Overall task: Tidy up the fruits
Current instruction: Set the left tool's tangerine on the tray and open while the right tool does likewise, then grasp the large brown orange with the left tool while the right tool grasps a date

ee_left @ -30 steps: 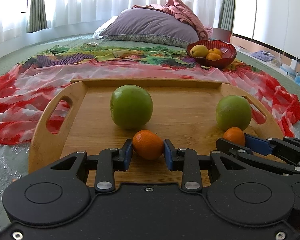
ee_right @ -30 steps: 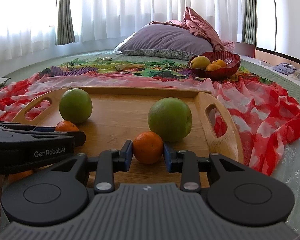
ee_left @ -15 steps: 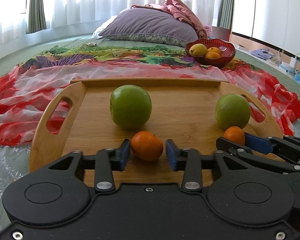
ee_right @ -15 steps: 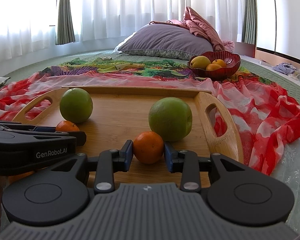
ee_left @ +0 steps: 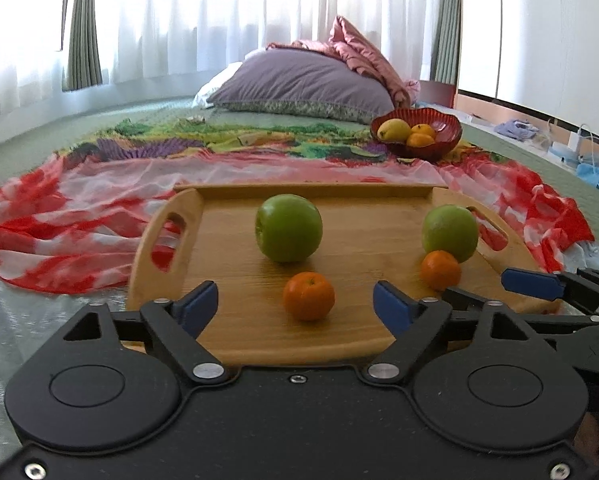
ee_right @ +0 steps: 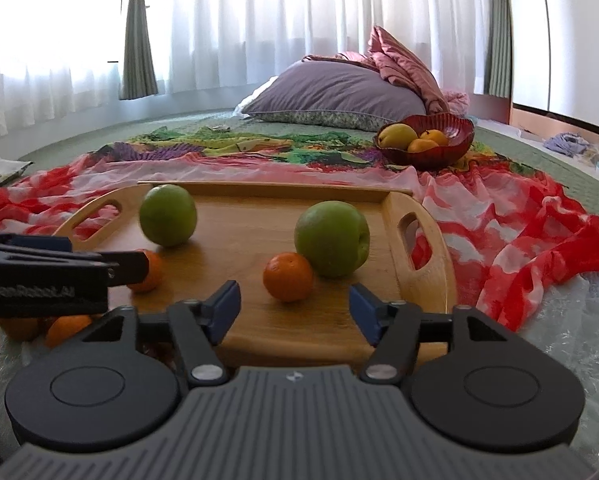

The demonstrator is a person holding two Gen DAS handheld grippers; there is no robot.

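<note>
Resting on the wooden tray (ee_left: 187, 216) are two green apples and two mandarins. Nearest the tray's front edge, one mandarin (ee_left: 308, 296) lies straight ahead of the left gripper (ee_left: 295, 306), whose blue pads are spread wide; the other mandarin (ee_right: 288, 276) lies straight ahead of the right gripper (ee_right: 295, 310), equally open and empty.
</note>
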